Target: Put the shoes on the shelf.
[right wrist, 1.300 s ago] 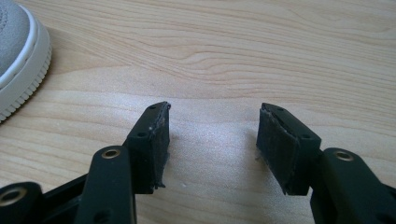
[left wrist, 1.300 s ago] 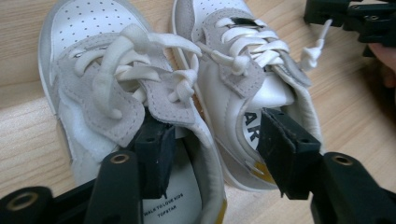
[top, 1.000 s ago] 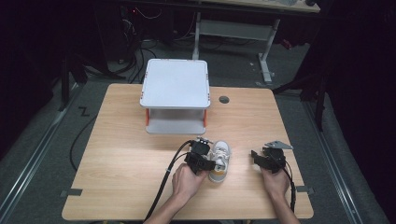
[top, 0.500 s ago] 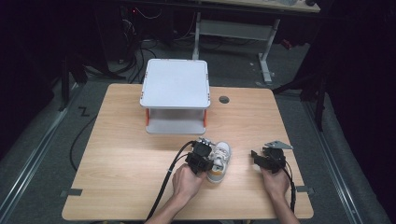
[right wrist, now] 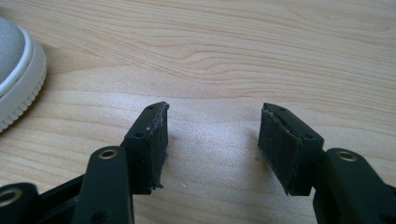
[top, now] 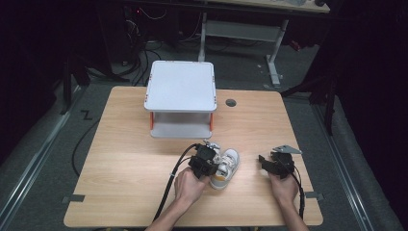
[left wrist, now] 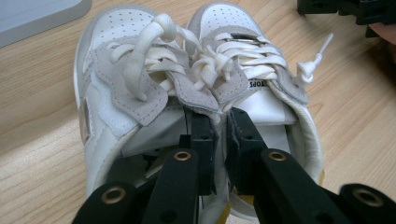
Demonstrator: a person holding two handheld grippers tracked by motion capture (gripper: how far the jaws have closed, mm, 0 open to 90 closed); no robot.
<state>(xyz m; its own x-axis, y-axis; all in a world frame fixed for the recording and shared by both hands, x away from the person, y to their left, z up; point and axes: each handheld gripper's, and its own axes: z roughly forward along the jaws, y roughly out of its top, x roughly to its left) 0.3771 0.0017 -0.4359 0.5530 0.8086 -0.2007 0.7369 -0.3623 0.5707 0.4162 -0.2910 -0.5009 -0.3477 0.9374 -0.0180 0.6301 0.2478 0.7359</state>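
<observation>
Tabletop: shoes' (left wrist: 196, 93) heels behind left tool (left wrist: 218, 135)

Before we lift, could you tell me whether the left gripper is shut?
Shut: the left gripper clamps both sneakers' inner collars.

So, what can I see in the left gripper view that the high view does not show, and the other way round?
Left gripper view alone: two small white shoes side by side, their laces, grey tongues, and the left claw pinching both inner collars together.
High view alone: the grey two-level shelf, the whole wooden table, the person's hands, and the right claw standing open, apart from the shoes.
Shared: the shoes, the left claw shut on them, the wooden tabletop.
</observation>
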